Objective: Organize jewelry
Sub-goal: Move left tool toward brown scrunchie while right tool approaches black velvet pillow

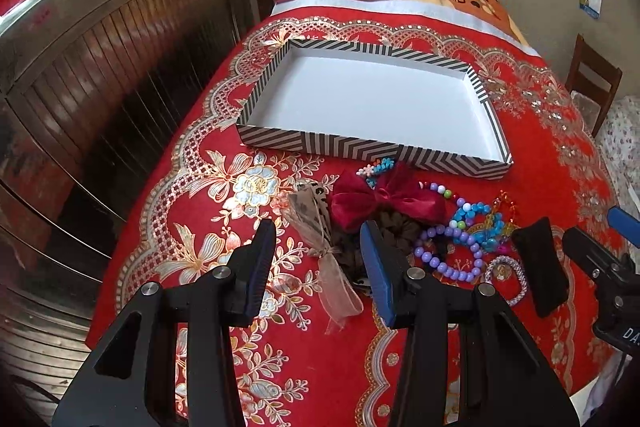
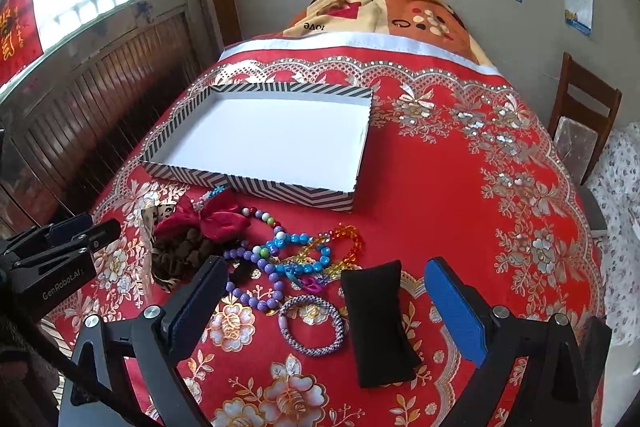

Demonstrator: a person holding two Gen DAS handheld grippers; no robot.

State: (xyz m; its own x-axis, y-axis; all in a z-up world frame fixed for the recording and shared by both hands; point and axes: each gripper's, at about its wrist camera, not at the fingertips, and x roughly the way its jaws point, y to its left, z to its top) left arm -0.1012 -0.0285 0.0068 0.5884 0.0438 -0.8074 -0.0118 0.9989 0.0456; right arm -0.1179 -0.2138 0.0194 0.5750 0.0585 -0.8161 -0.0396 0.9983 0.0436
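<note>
Both pairs of tongs hang over the red cloth, and nothing has gone into the striped box (image 2: 256, 187) yet; its white floor is bare. The left tongs (image 1: 318, 251) stand apart, empty, above a sheer ribbon clip (image 1: 320, 227). The right tongs (image 2: 324, 291) stand wide apart too, gripping nothing, with the black velvet pad (image 2: 376, 323) and the woven bangle (image 2: 312, 325) lying between their blue pads.

All the jewelry sits in a heap on the counter (image 2: 460, 195) just in front of the box's near wall.

How will it handle? I'd judge everything here light. The maroon bow (image 2: 212, 217) and the brown scrunchie (image 2: 180, 253) are soft and will squash, so pinch them at the middle knot. The bead strands are slippery and floppy: take the purple bracelet (image 2: 256, 291) across a single run of beads, clear of the blue bracelet (image 2: 300, 255) tangled beside it, or two may lift together. The bangle looks stiffer; grip across its rim.

The count, as far as I can tell: one box, one bow, one scrunchie, one ribbon clip, one black pad, one bangle, and roughly five bead strands. The overlap makes that last figure uncertain.
</note>
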